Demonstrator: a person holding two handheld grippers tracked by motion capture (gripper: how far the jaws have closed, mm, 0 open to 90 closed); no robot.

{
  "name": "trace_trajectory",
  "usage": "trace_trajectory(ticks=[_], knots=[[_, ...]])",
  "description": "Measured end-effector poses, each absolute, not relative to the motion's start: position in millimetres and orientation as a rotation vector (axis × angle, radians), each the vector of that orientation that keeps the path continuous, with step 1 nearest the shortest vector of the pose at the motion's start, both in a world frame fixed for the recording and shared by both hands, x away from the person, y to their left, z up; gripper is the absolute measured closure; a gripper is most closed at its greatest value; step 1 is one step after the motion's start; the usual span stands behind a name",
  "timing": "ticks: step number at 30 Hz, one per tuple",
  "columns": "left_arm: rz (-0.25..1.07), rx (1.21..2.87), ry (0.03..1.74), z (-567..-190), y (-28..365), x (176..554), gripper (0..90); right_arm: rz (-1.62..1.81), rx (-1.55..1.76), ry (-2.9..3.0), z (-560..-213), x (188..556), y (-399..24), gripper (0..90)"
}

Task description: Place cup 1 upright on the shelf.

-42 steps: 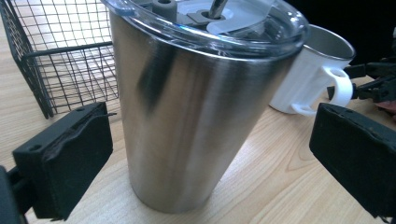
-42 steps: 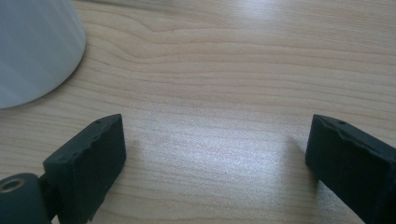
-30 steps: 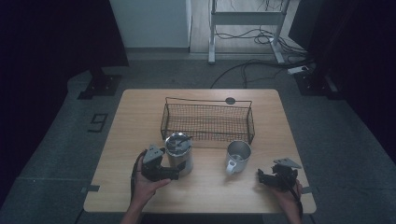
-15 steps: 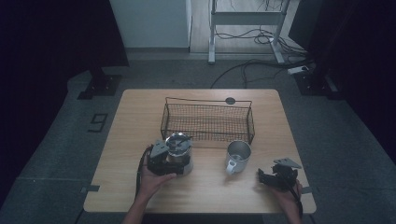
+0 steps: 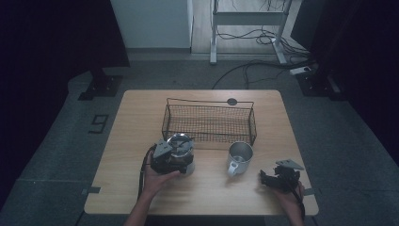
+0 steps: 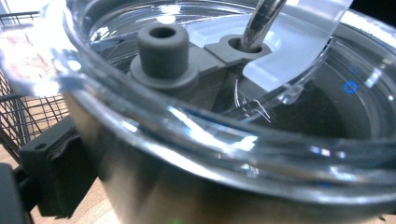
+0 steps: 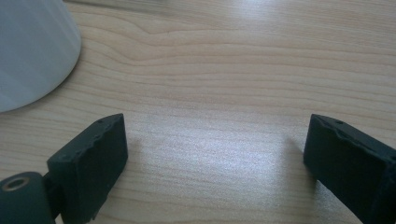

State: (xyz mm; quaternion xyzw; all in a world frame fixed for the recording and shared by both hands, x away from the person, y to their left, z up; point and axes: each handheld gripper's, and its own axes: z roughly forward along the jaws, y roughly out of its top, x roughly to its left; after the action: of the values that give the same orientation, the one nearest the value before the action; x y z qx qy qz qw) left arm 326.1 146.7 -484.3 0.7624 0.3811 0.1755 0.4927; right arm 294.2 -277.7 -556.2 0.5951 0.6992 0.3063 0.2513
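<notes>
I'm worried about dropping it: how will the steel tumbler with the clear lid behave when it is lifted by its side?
The tumbler looks smooth and shiny, so it is probably slippery between the left gripper jaws. It stands tall and carries a straw, so it may tip if pushed high. Its metal wall should stay rigid.

My left gripper sits against the near-left side of the steel tumbler, its jaws either side of it and just closing in, my left hand wrapped behind. My right gripper rests well right of the tumbler, jaws apart with nothing between, pointing toward it.
</notes>
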Motion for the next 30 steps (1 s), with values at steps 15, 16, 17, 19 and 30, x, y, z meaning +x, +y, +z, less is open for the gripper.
trace_trajectory(ticks=[15, 16, 17, 19, 30], knots=[[0.443, 1.84, 0.91, -479.1, 154.1, 323.2, 3.8, 0.836, 1.621, 1.897, -556.1, 294.1, -277.9, 6.9], [0.447, 1.842, 0.91, -479.1, 154.0, 322.8, 3.9, 0.836, 1.62, 1.898, -556.1, 294.1, -278.0, 7.0], [0.45, 1.842, 0.908, -479.0, 153.8, 322.3, 3.9, 0.835, 1.62, 1.898, -556.1, 294.1, -278.0, 7.0], [0.454, 1.838, 0.902, -478.4, 153.5, 320.9, 3.9, 0.836, 1.621, 1.897, -556.1, 294.1, -278.0, 7.2], [0.462, 1.81, 0.87, -462.1, 158.9, 315.0, 3.9, 0.833, 1.621, 1.897, -555.9, 294.0, -278.1, 7.3]])
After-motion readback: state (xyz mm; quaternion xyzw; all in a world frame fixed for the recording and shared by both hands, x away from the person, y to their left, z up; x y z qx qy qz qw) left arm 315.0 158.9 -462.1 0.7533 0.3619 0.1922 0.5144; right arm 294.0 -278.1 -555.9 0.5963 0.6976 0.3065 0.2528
